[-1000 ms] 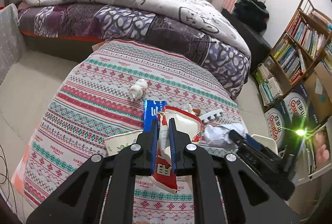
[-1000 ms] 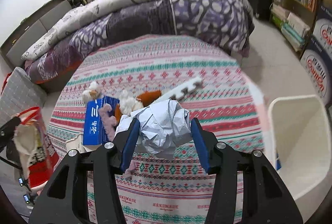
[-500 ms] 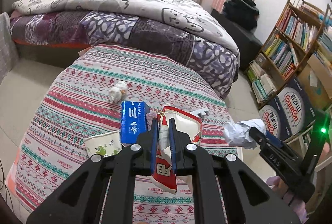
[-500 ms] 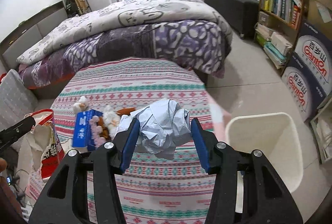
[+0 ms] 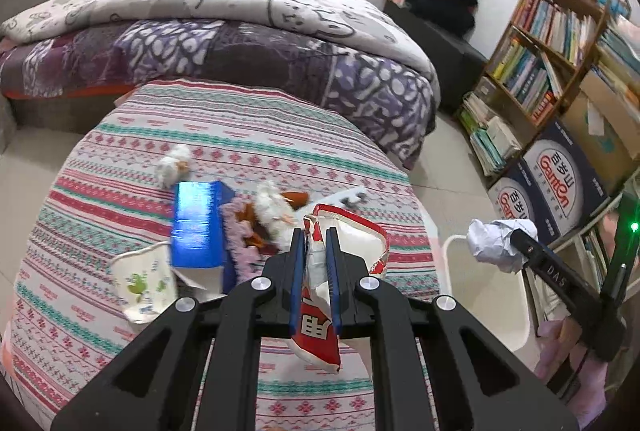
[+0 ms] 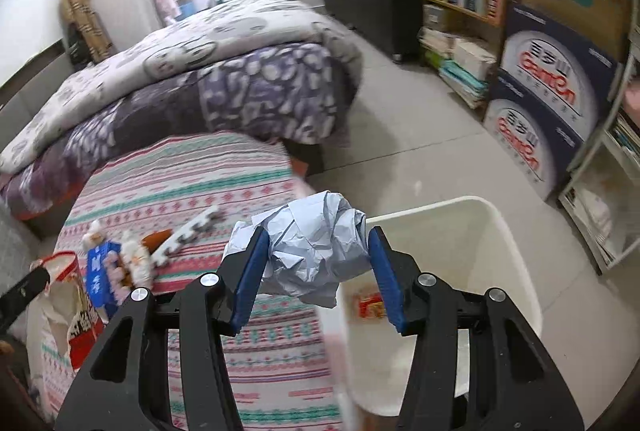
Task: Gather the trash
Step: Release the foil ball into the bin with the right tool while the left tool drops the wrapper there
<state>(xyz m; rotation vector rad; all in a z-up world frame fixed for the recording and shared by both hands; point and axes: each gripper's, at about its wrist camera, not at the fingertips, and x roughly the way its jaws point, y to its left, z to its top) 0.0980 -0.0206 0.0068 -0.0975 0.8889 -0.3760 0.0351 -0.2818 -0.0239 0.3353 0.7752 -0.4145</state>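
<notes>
My left gripper (image 5: pixel 315 237) is shut on a red and white snack bag (image 5: pixel 320 327), held above the patterned table (image 5: pixel 248 135). My right gripper (image 6: pixel 316 243) is shut on a crumpled ball of pale paper (image 6: pixel 316 255), held over the near rim of the white bin (image 6: pixel 500 231); the ball also shows in the left wrist view (image 5: pixel 496 243). A red wrapper (image 6: pixel 370 305) lies in the bin. On the table lie a blue box (image 5: pixel 198 223), a paper cup (image 5: pixel 144 283), a white tissue wad (image 5: pixel 174 165) and a heap of scraps (image 5: pixel 272 211).
A bed with a purple and grey duvet (image 5: pixel 224 31) stands behind the table. A bookshelf (image 5: pixel 560 43) and printed cartons (image 6: pixel 548 103) line the right wall. Tiled floor (image 6: pixel 420 135) lies between bed and bin.
My right gripper has carried the paper ball rightward off the table to over the bin. My left gripper has swung right with the snack bag still held.
</notes>
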